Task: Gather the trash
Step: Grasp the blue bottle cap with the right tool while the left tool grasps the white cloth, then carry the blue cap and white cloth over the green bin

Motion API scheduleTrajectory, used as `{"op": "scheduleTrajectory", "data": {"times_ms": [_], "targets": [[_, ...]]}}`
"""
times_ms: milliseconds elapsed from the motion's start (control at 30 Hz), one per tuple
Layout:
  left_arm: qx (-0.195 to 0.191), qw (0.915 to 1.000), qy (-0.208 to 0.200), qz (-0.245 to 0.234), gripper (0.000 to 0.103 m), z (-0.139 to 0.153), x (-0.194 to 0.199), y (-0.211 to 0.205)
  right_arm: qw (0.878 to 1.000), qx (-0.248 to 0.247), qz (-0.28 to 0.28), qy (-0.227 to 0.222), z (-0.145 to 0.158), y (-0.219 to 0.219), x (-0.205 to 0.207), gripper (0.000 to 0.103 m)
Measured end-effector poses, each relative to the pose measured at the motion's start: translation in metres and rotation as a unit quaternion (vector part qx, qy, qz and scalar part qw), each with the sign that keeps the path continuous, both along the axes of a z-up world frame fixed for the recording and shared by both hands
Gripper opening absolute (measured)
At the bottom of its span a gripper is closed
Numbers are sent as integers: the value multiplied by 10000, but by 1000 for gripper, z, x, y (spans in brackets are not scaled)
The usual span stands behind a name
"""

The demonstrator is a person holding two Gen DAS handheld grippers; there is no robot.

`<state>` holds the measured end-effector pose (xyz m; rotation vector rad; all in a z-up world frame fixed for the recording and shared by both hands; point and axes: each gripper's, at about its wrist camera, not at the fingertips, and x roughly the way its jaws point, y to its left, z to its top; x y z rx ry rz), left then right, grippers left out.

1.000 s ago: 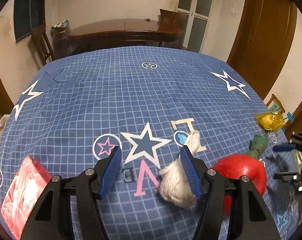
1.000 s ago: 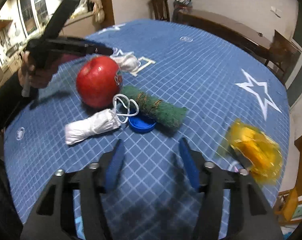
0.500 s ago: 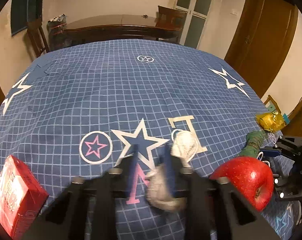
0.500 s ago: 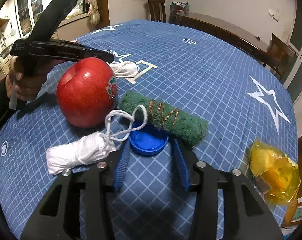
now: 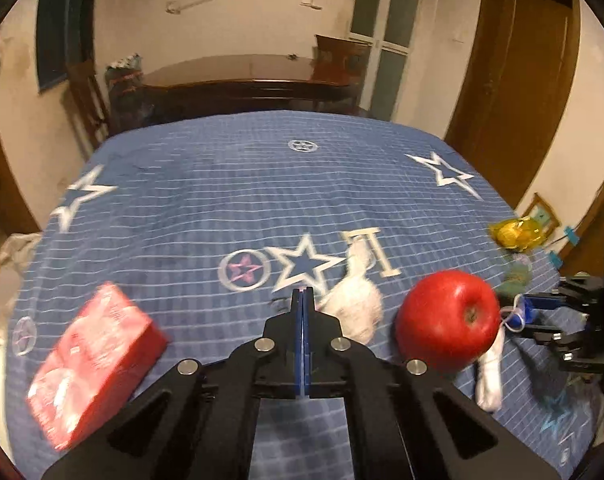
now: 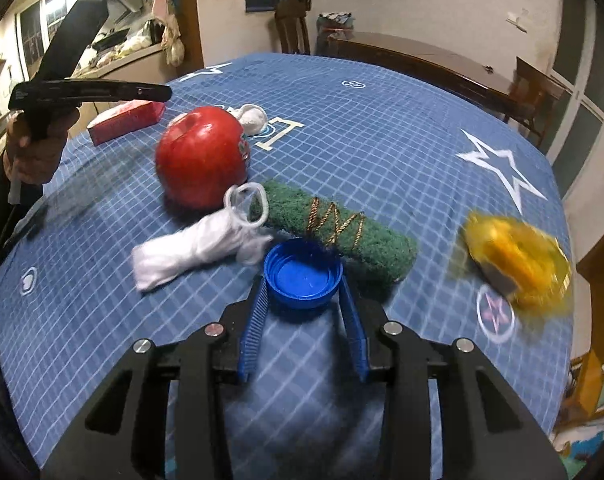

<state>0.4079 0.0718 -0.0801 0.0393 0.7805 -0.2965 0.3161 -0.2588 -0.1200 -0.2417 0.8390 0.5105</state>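
My right gripper point(image 6: 304, 280) is shut on a blue bottle cap point(image 6: 303, 274), held just above the blue star tablecloth point(image 6: 382, 136). A rolled white mask point(image 6: 190, 250) and a green scrub pad point(image 6: 342, 228) lie right behind the cap. A yellow wrapper point(image 6: 518, 258) lies to the right. My left gripper point(image 5: 303, 292) is shut and empty, raised above the cloth. A crumpled white mask point(image 5: 356, 304) lies just right of its tips, and also shows in the right wrist view point(image 6: 252, 118).
A red apple point(image 5: 448, 320) sits right of the left gripper, also in the right wrist view point(image 6: 202, 156). A red box point(image 5: 94, 360) lies at the left. A dark wooden table point(image 5: 242, 80) and chairs stand beyond the far edge.
My left gripper closed fully without the white mask and lifted back. My right gripper moved forward and closed on the blue cap.
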Motion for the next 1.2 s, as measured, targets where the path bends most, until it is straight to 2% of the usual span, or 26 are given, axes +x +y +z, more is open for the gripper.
{"op": "scheduleTrajectory", "data": {"times_ms": [67, 100, 133, 167, 200, 333, 400, 433, 567, 667, 767, 867, 1000, 1200], "targets": [[64, 9996, -108, -262, 2, 0, -7, -7, 10000, 61, -71, -13, 2, -2, -8, 35], [94, 9991, -128, -381, 7, -1, -9, -13, 9999, 85, -100, -14, 2, -2, -10, 35], [113, 9983, -87, -573, 16, -4, -8, -21, 9998, 123, -128, -9, 3, -3, -13, 35], [169, 9976, -54, -672, 47, -8, -6, -28, 9998, 140, -147, -8, 3, -4, -15, 35], [206, 9970, -88, -739, 58, -11, -4, -34, 9997, 170, -178, -9, 4, -6, -19, 35], [382, 9957, -24, -842, 57, -21, 6, -43, 9994, 211, -282, -29, 9, -13, -30, 35], [365, 9959, 213, -802, 39, -30, 16, -41, 9991, 224, -350, -37, 10, -16, -35, 35], [268, 9956, 330, -835, 39, -35, 20, -39, 9990, 243, -378, -40, 11, -18, -37, 35], [52, 9965, 327, -773, 30, -34, 22, -33, 9985, 238, -486, -112, 15, -19, -44, 35], [85, 9983, -55, -578, 29, -13, 7, -29, 9980, 238, -541, -227, 22, -17, -52, 35], [187, 9975, -550, -391, 29, 26, -17, -26, 9970, 245, -572, -450, 38, -16, -65, 35], [129, 9948, -902, -457, 30, 66, -44, -34, 9947, 268, -656, -740, 61, -19, -78, 35], [249, 9847, -1380, -1035, 30, 106, -89, -86, 9884, 324, -954, -1139, 93, -34, -106, 35], [209, 9655, -1665, -1991, 30, 136, -127, -192, 9711, 260, -1871, -1460, 127, -88, -151, 35]]}}
